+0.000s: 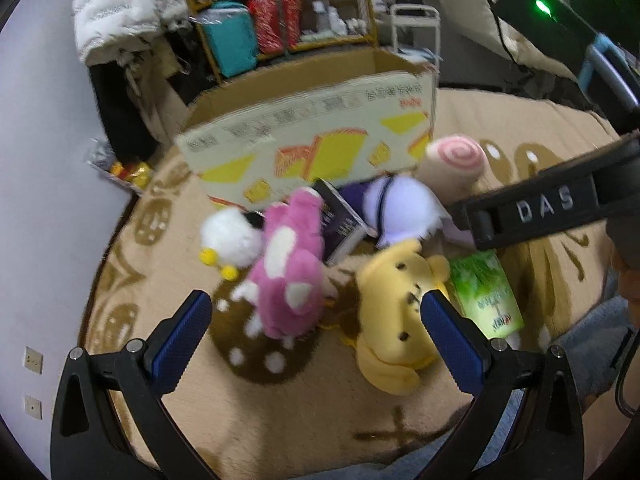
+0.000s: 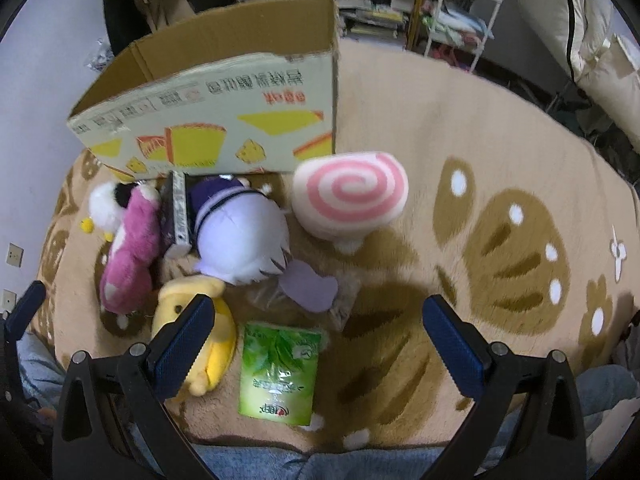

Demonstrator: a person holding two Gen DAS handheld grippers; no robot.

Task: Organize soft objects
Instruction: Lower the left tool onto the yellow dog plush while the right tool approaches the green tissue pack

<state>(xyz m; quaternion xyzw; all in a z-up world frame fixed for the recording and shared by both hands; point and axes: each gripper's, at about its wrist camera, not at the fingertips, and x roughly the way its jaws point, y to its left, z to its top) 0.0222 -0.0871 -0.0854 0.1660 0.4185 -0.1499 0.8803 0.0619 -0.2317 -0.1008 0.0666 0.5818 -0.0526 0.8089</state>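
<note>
Covering most of the floor in front of you is a tan rug (image 2: pixel 400 128) with brown cookie shapes. At its far left stands an open cardboard box (image 2: pixel 224 120), printed with yellow cheese wedges. Just near of the box, the soft things crowd together: a swirl-patterned pink and white roll cushion (image 2: pixel 352 200) on the right, a white and purple plush (image 2: pixel 240 232) beside it, a pink plush (image 1: pixel 288 272) with white patches further left, touching a small white plush (image 1: pixel 228 236) with yellow feet. A dark book (image 2: pixel 176 216) is wedged between the pink and purple ones. Nearer you lie a yellow dog plush (image 1: pixel 392 304) and a green packet (image 2: pixel 278 372). Your left gripper (image 1: pixel 316 336) hangs wide apart above the pink and yellow plushes, gripping nothing. Your right gripper (image 2: pixel 316 340) is likewise spread wide, holding nothing, above the packet.
</note>
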